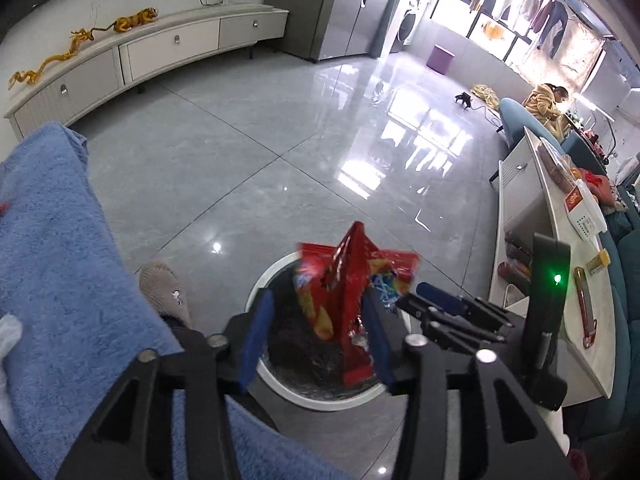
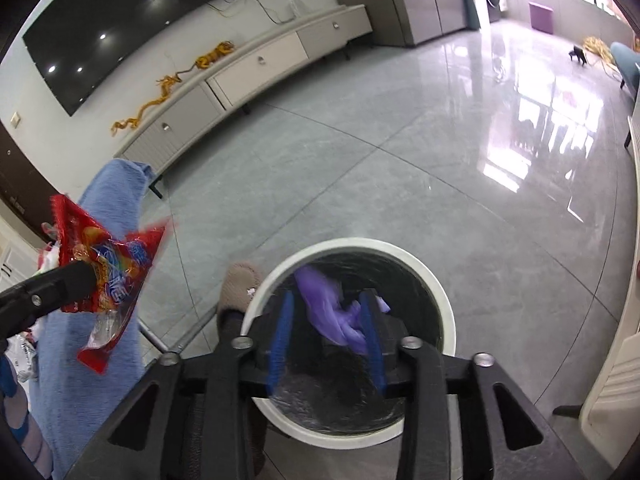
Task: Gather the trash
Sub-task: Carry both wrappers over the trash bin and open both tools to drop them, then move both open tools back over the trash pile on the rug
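Note:
A white round bin (image 1: 320, 402) with a black liner stands on the floor under both grippers. In the left wrist view my left gripper (image 1: 316, 300) hangs over it with its blue pads apart. A red snack bag (image 1: 344, 280) stands between them, leaning on the right pad and clear of the left one. My right gripper (image 1: 440, 306) shows at the right. In the right wrist view my right gripper (image 2: 328, 296) is over the bin (image 2: 400, 250), pads apart, with a blurred purple glove (image 2: 332, 312) loose between them. The snack bag (image 2: 108, 264) sits at the left gripper's tip (image 2: 80, 276).
A blue towel (image 1: 52, 240) hangs at the left, beside a foot in a beige slipper (image 1: 164, 292). A white table (image 1: 560, 248) with packets borders the right. A long TV cabinet (image 1: 160, 48) lines the far wall. A person (image 1: 548, 96) sits far right.

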`<move>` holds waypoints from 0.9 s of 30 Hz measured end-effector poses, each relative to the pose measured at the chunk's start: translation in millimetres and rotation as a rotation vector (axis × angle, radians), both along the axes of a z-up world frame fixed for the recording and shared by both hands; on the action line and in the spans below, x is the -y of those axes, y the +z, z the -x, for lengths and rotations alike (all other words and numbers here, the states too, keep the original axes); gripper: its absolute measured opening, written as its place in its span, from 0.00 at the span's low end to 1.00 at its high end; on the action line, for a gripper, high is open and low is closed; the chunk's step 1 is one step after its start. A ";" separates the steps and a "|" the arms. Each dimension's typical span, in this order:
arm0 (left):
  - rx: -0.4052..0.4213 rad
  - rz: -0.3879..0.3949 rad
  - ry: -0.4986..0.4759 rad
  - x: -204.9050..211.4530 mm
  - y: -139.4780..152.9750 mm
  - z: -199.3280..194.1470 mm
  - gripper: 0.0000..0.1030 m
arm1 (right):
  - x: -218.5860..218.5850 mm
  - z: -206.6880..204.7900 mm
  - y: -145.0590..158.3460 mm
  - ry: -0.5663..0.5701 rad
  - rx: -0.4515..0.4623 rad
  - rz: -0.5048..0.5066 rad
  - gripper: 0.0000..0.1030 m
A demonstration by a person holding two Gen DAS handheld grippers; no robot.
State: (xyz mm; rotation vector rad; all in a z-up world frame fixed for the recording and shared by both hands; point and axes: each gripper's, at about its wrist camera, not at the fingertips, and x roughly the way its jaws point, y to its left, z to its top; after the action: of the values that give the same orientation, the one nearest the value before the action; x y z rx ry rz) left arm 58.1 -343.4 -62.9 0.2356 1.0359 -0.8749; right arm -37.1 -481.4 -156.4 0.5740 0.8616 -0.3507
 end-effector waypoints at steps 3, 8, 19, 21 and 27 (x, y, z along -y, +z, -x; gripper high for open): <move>-0.012 -0.002 0.005 3.6 -4.4 -4.0 0.51 | 0.9 2.0 -7.7 -0.007 -0.018 0.005 0.38; 0.002 -0.010 0.020 -5.3 -4.9 -2.8 0.51 | -2.1 6.4 -2.9 -0.015 -0.023 0.022 0.38; 0.106 0.074 0.128 -67.6 43.9 3.1 0.57 | -20.3 23.6 61.4 -0.027 0.050 0.122 0.39; 0.129 0.097 0.160 -91.4 54.8 3.0 0.60 | -27.4 26.5 77.1 -0.018 0.072 0.145 0.39; 0.187 0.152 0.281 -176.7 80.9 0.8 0.61 | -64.2 23.5 133.3 0.033 0.148 0.218 0.40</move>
State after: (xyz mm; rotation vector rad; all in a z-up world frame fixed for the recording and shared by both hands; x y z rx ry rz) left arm 57.3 -166.7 18.0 0.0400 0.8011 -0.6592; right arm -60.6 -417.2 -23.1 0.3776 0.6798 -0.3622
